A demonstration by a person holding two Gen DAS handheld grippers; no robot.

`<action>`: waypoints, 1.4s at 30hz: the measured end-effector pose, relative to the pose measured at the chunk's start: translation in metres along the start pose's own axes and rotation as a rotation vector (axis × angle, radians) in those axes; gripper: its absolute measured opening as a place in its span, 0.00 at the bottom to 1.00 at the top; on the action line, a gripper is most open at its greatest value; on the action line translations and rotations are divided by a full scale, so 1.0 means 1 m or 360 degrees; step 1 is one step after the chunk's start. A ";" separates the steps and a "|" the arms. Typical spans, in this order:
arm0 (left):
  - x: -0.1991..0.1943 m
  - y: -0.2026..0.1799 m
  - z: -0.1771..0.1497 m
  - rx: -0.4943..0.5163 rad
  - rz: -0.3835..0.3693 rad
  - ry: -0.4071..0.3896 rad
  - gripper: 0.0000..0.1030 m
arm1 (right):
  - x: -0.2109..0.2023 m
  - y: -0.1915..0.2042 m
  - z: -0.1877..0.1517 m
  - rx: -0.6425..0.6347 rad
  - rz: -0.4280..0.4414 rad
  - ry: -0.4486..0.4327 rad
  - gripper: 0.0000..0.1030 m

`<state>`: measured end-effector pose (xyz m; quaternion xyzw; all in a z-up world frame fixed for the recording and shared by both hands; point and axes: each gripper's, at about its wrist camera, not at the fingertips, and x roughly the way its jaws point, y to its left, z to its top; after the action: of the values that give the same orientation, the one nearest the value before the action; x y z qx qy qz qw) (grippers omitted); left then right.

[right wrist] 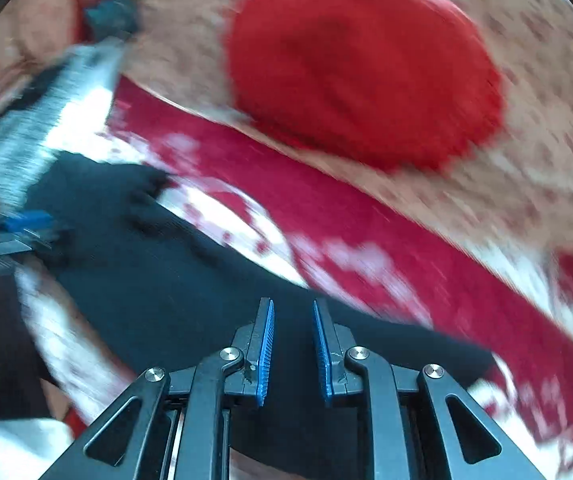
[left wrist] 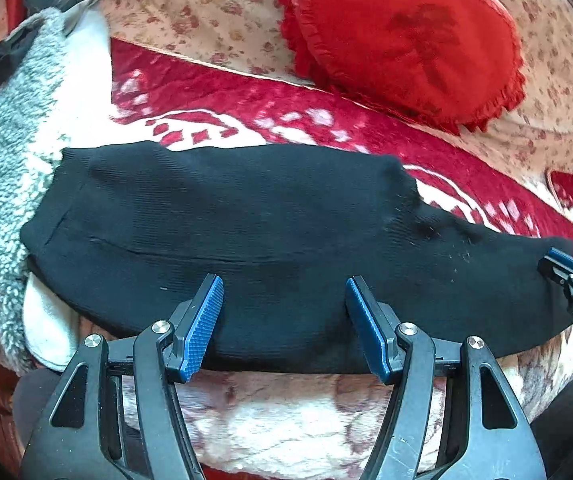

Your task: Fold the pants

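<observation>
The black knit pants [left wrist: 246, 240] lie folded in a long band across a red and white patterned blanket [left wrist: 286, 120]. My left gripper [left wrist: 284, 284] is open, its blue pads spread over the near edge of the pants, holding nothing. My right gripper [left wrist: 562, 264] shows at the right end of the pants in the left wrist view. In the blurred right wrist view my right gripper [right wrist: 293, 312] has its blue pads apart over the black pants [right wrist: 166, 280], with no cloth between them. My left gripper [right wrist: 30, 224] shows at the left there.
A red heart-shaped frilled cushion [left wrist: 402, 40] lies on a floral bedspread [left wrist: 206, 12] behind the pants. A grey and white fleecy blanket [left wrist: 6, 152] is heaped at the left. The bed's near edge is just below the pants.
</observation>
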<state>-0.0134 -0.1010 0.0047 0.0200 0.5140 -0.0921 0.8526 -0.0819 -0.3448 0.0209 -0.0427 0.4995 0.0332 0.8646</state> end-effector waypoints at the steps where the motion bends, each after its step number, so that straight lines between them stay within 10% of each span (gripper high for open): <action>1: 0.003 -0.004 -0.002 0.0022 0.0009 0.0012 0.62 | 0.008 -0.018 -0.013 0.0079 -0.0087 0.0064 0.17; 8: -0.001 -0.007 -0.008 0.0044 0.0008 0.0003 0.62 | -0.015 -0.047 -0.040 0.0217 -0.0259 0.0108 0.18; 42: -0.005 0.091 -0.010 -0.0333 0.0161 -0.0036 0.62 | -0.011 0.000 -0.055 0.0315 0.0062 0.0057 0.30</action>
<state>-0.0082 -0.0100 -0.0005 -0.0442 0.5095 0.0050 0.8593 -0.1350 -0.3505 0.0035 0.0522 0.5163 -0.0003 0.8548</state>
